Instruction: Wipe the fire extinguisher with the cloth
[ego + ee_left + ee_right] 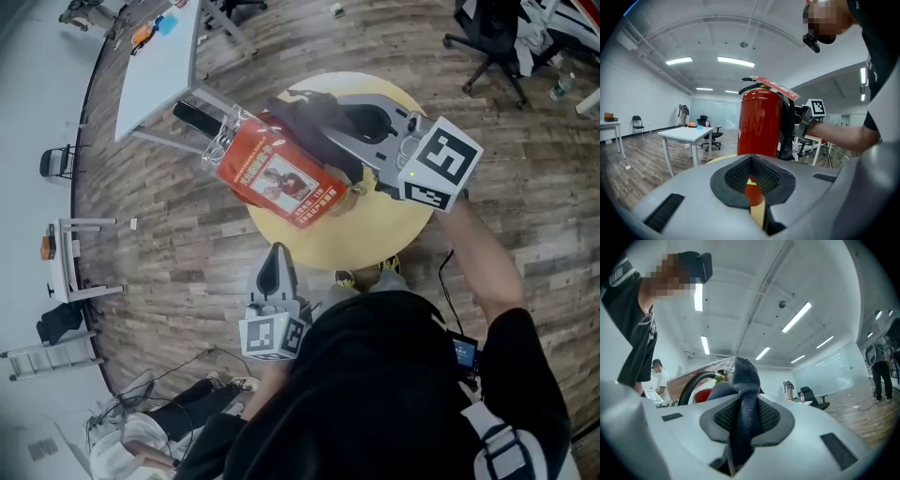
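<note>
Red fire extinguisher (pixel 281 178) under cloth (pixel 309 117) pinched by right tongs (pixel 740 425); left tongs (pixel 752 180) closed, empty, apart.

The fire extinguisher (pixel 759 123) has a glossy red painted metal body that mirrors the ceiling lights. At ten o'clock on the table top in the head view, shiny clear plastic film (pixel 217 148) covers its printed label. Its hose (pixel 689 387) looks like matt black rubber. The cloth (pixel 743 380) is a dark, matt, coarse-woven fabric. The left gripper (pixel 752 183) and right gripper (pixel 740 427) have smooth matt grey plastic shells with black, finely ribbed pads (pixel 736 176). The table (pixel 375 239) is smooth pale yellow. The floor (pixel 169 272) is matt wood plank.
</note>
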`<state>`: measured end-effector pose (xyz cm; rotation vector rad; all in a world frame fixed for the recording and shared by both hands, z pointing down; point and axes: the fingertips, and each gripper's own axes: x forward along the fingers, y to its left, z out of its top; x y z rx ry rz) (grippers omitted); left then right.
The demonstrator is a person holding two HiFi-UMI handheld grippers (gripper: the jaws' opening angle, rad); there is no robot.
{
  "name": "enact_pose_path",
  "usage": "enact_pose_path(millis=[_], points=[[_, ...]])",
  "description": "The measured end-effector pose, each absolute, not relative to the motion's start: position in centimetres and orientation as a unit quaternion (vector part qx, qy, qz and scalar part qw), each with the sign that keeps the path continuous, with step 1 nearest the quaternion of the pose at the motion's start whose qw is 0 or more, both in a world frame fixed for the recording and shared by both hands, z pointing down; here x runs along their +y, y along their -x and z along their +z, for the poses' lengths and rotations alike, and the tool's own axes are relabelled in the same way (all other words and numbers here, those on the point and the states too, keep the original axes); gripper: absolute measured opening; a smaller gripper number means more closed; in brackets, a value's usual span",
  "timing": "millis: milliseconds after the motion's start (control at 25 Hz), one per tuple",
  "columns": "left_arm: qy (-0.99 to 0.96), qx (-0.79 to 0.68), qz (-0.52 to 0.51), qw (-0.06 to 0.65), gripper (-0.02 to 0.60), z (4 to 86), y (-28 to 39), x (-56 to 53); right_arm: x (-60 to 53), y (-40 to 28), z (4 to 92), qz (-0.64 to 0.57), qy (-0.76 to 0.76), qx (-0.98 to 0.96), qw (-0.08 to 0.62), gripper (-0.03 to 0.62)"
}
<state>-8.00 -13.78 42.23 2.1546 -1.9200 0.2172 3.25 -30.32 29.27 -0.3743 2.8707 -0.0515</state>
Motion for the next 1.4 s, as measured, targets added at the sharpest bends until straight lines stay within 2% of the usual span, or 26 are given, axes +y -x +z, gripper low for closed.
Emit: enact_pose_path(millis=[80,200,280,400,480,560,760,840,960,1080,1200,1400], points=[[-0.742,-0.655,0.076,0.118,0.015,42.0,7.4,-14.0,-31.3,-2.5,28.9,0.003,0.134,0.985,0.112,0.072],[-0.741,-0.656,0.076,0.124,0.015,41.9,7.0,-14.0,-33.4,-0.4,32.3,-0.015,0.127,0.990,0.061,0.071],[-0.739,-0.657,0.081,0.125,0.015,42.0,6.9,-13.9,-34.1,1.1,36.8,-0.047,0.097,0.994,-0.005,0.069],[-0.737,-0.659,0.085,0.122,0.015,42.2,6.9,-13.7,-33.9,1.9,45.8,-0.081,0.045,0.984,-0.155,0.069],[-0.733,-0.664,0.085,0.122,0.015,42.1,7.2,-13.5,-33.4,1.5,49.8,-0.088,0.019,0.973,-0.212,0.067],[-0.728,-0.669,0.085,0.123,0.015,42.1,7.5,-13.4,-33.3,1.4,49.3,-0.078,0.004,0.977,-0.200,0.068],[-0.727,-0.669,0.090,0.126,0.015,42.4,7.6,-13.5,-33.7,2.2,33.9,0.031,-0.027,0.999,-0.009,0.067],[-0.728,-0.667,0.090,0.127,0.015,42.5,7.4,-13.7,-33.9,3.0,29.7,0.089,-0.041,0.995,0.013,0.067],[-0.734,-0.660,0.094,0.130,0.015,42.7,6.8,-14.1,-34.3,5.3,30.5,0.087,-0.081,0.993,-0.022,0.067],[-0.734,-0.660,0.095,0.129,0.015,42.7,6.7,-14.1,-34.2,7.0,37.8,0.035,-0.119,0.986,-0.111,0.066],[-0.728,-0.666,0.098,0.133,0.015,42.7,7.2,-13.8,-34.1,6.0,45.7,-0.044,-0.120,0.978,-0.166,0.066],[-0.720,-0.670,0.112,0.141,0.015,43.4,7.6,-13.3,-33.5,2.3,56.3,-0.148,-0.082,0.963,-0.212,0.066]])
